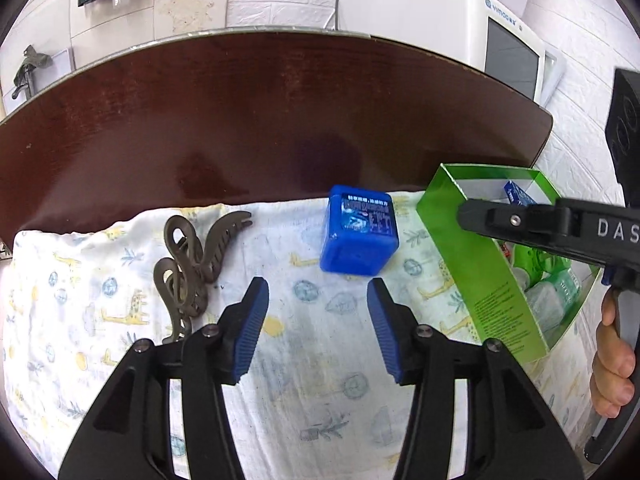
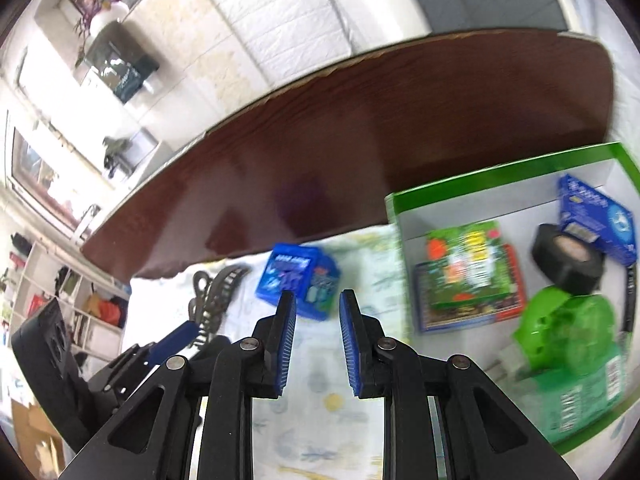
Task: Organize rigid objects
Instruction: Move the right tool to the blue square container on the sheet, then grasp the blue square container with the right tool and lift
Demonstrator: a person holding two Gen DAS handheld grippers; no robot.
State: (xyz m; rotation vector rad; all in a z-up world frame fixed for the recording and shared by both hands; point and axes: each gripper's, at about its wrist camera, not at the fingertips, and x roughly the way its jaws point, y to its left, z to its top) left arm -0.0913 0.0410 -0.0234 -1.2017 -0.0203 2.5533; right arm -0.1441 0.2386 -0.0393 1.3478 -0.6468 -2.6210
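A blue cube-shaped box (image 1: 359, 235) sits on the patterned cloth (image 1: 280, 360), just ahead of my open, empty left gripper (image 1: 318, 286). A brown hair claw clip (image 1: 192, 264) lies to its left. A green box (image 1: 476, 264) stands at the right, holding several items. My right gripper (image 1: 472, 210) reaches over the green box in the left wrist view. In the right wrist view my right gripper (image 2: 318, 300) is open and empty, above the cloth, with the blue box (image 2: 300, 280) just ahead and the clip (image 2: 216, 292) to the left.
The green box (image 2: 396, 208) holds a flat green pack (image 2: 468, 276), black tape roll (image 2: 568, 260), blue carton (image 2: 600, 220) and green dispenser (image 2: 568, 332). The dark wooden table (image 1: 260, 120) extends behind the cloth. A white appliance (image 1: 460, 20) stands at the back right.
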